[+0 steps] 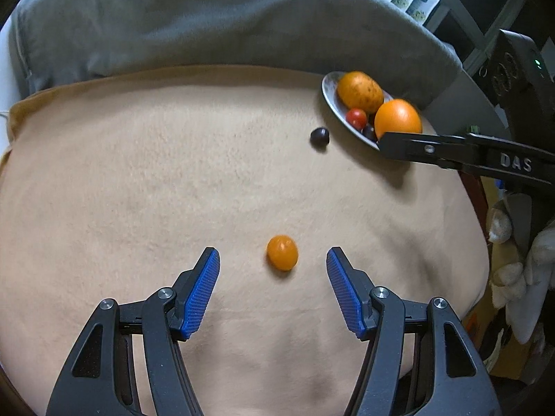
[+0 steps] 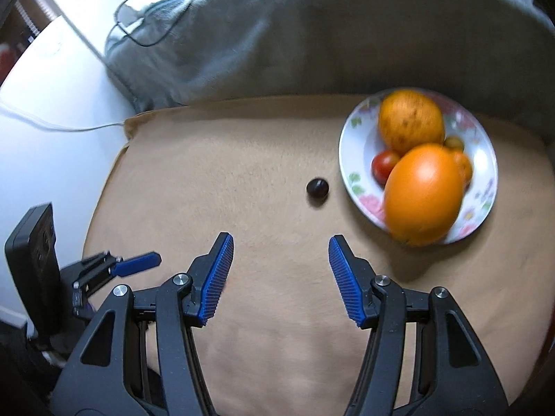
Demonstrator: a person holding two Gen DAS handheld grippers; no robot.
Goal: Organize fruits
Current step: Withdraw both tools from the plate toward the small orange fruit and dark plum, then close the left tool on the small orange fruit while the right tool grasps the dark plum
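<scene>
While both grippers gape empty, the left gripper brackets the kumquat between its fingers; closing comes next. The right gripper faces the grape, plate beyond.

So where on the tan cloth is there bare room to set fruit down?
Free: the wide left stretch of the tan cloth, and the middle between the small orange fruit and the dark grape. Crowded: the plate, piled with fruit.

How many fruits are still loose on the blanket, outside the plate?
2. A small orange fruit lies between the open left gripper fingers, untouched. A dark grape sits just left of the floral plate, ahead of the open right gripper. Others may lie out of view.
</scene>
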